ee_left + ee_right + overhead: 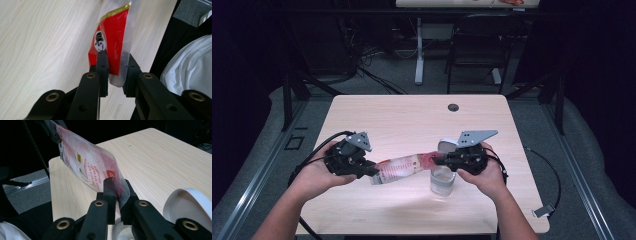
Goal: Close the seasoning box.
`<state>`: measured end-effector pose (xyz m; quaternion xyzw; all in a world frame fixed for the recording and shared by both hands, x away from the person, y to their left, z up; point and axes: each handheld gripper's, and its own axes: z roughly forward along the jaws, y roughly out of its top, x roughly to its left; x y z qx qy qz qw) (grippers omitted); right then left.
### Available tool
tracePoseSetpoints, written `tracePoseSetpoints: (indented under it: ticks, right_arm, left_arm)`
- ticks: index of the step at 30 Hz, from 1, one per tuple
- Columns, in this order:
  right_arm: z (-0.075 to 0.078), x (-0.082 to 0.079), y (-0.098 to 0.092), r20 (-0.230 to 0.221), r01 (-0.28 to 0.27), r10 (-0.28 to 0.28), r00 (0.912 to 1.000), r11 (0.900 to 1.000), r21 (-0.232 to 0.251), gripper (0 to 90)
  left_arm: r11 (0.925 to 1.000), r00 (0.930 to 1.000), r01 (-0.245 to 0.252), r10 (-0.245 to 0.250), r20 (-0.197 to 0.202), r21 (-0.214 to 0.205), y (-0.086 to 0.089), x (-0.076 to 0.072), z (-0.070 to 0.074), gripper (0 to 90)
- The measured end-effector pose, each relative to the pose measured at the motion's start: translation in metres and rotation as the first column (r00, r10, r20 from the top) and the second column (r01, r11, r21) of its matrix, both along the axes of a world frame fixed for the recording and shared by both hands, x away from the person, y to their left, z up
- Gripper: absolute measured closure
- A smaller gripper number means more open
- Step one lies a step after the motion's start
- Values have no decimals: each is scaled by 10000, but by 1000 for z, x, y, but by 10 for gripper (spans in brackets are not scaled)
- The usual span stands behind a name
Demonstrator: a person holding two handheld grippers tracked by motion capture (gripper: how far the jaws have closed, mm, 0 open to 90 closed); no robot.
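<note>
A snack bag, red with a clear edge, hangs stretched above the table between my two grippers. My left gripper is shut on its left end. In the left gripper view the jaws clamp the bag's clear bottom seam just below a cartoon face. My right gripper is shut on the other end. The right gripper view has its jaws pinching the bag, whose printed back faces that camera. A clear jar stands directly under the right gripper.
The light wooden table has a small round grommet near its far edge. A white lid sits by the right gripper and appears as a white lid at the right of its view. A chair and desk legs stand beyond.
</note>
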<state>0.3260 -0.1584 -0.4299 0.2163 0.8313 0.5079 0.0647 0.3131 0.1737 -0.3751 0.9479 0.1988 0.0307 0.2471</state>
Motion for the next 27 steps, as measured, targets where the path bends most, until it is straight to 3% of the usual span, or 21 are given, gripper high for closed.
tracePoseSetpoints:
  ticks: [27]
  right_arm:
    - [1,1,-4,-199,-101,98,9998,9998,-163,854]
  left_arm:
    - [9998,9999,137,-137,37,114,-6,0,11,790]
